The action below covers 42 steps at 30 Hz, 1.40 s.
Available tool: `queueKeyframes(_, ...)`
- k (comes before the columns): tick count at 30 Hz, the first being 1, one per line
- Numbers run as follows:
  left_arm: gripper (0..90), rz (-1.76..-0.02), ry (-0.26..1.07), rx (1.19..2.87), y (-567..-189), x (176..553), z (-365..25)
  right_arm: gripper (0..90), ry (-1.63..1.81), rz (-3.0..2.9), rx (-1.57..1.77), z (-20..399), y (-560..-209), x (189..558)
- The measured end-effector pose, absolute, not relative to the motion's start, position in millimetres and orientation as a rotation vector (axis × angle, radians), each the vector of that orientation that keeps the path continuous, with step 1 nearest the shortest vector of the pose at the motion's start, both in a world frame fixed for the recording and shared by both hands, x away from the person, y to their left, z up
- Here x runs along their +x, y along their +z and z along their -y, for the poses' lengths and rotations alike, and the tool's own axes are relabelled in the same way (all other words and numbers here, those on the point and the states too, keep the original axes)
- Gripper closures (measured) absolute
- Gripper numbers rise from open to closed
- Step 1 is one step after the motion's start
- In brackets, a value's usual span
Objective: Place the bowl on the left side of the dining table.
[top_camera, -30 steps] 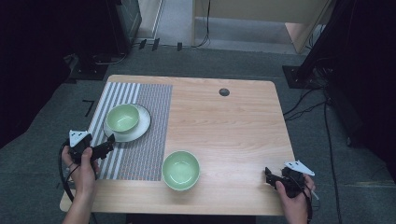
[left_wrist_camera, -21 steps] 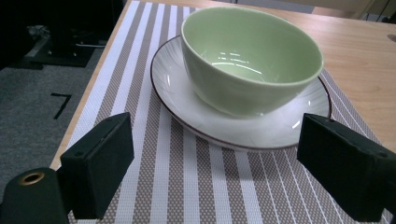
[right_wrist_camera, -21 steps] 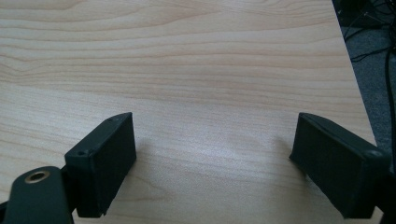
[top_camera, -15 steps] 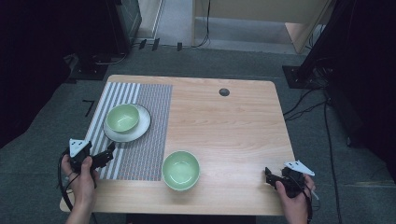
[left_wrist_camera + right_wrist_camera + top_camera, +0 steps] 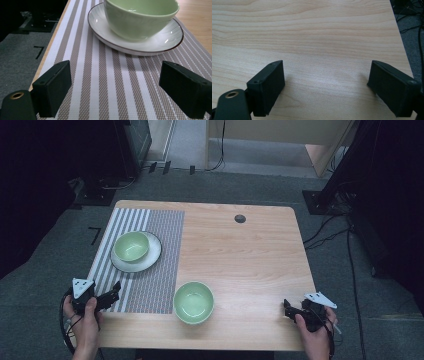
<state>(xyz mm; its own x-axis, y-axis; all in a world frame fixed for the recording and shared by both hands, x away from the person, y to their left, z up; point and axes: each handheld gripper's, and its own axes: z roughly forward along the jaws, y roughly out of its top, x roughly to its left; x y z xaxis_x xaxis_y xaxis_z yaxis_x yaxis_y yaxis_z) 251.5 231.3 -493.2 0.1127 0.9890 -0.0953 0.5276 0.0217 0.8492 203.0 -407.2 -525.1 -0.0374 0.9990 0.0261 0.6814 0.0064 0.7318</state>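
The left gripper (image 5: 112, 294) is hovering with jaws wide open over the striped placemat (image 5: 105, 82), facing the green bowl (image 5: 140, 17) sitting on the white plate (image 5: 150, 43); nothing is being grasped yet. The right gripper (image 5: 290, 309), also open, is waiting over bare counter (image 5: 317, 37). A second green bowl (image 5: 193, 302) is standing near the front edge, not blocking.

– What surrounds the wooden table (image 5: 240, 255)?
– Grey carpet floor (image 5: 60, 235), dark all round, black cables (image 5: 350, 250) trailing at the right.
– And behind?
– A pale wooden cabinet (image 5: 280, 130), black stands beside it.
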Motion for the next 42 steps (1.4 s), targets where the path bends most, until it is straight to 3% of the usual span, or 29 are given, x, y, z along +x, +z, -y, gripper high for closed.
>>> queueKeyframes(32, 10.2, -1.551, 0.76, 1.707, -515, 223, -265, 13.3, 0.798, -1.772, 1.725, 407, -525, 203)
queueKeyframes(42, 10.2, -1.57, 0.706, 1.782, -516, 229, -264, 13.3, 0.797, -1.771, 1.726, 407, -525, 203)
